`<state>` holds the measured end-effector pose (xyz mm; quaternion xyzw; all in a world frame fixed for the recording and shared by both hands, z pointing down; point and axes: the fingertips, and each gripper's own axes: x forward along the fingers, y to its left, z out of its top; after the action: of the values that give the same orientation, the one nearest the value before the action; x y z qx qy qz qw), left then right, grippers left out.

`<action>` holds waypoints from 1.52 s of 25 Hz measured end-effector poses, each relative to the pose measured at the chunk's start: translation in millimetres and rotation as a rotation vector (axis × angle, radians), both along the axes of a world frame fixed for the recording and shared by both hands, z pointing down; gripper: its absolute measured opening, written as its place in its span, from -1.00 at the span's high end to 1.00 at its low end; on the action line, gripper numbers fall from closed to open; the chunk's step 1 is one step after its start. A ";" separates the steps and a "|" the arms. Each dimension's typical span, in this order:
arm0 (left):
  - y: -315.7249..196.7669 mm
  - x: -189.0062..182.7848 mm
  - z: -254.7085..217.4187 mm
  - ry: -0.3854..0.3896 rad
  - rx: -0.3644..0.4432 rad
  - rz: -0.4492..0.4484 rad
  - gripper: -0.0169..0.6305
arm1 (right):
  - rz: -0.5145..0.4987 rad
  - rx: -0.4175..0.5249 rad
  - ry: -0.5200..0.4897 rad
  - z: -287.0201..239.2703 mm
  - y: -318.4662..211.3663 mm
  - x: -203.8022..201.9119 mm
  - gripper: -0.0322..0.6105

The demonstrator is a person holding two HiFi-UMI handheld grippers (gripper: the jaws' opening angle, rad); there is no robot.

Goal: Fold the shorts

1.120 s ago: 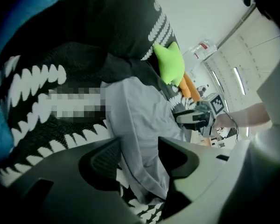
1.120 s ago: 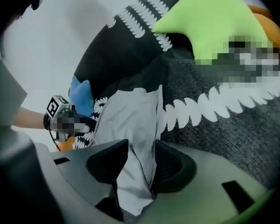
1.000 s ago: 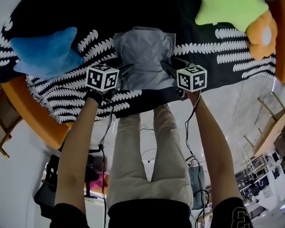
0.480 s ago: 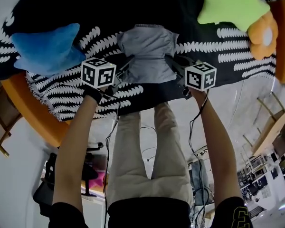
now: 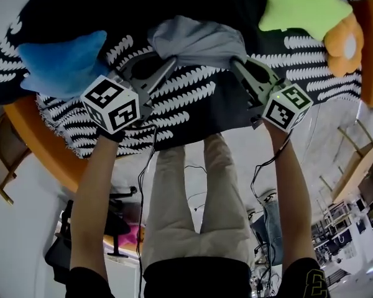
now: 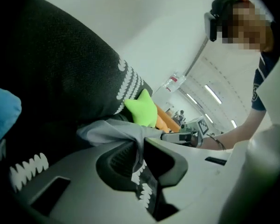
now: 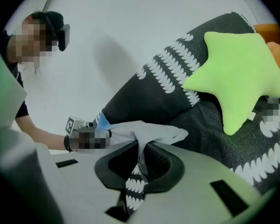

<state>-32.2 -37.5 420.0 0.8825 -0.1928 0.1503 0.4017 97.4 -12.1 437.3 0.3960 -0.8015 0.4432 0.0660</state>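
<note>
Grey shorts (image 5: 196,39): one edge pinched by the left gripper (image 5: 168,61) and the other by the right gripper (image 5: 237,64); both jaw pairs have just been closing and are clenched on the fabric, which bunches between and just ahead of them. Black white-patterned cover (image 5: 193,98): beneath both jaws. Blue star cushion (image 5: 62,64): outboard of the left jaws; green star cushion (image 5: 301,5): beyond the right jaws.

Left claw (image 5: 166,63) and right claw (image 5: 239,66), upper centre, forearms extended; jaws just closed, each clamping the shorts (image 5: 196,41).
</note>
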 end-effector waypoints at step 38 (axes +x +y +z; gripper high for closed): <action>-71.2 -20.9 71.5 -0.417 0.268 -0.127 0.91 | 0.490 -0.041 0.533 74.5 -13.9 41.0 0.75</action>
<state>-53.2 -108.7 491.5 0.8639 -0.3447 0.2769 0.2413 138.4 -26.0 511.8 0.6766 -0.6284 0.3430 0.1722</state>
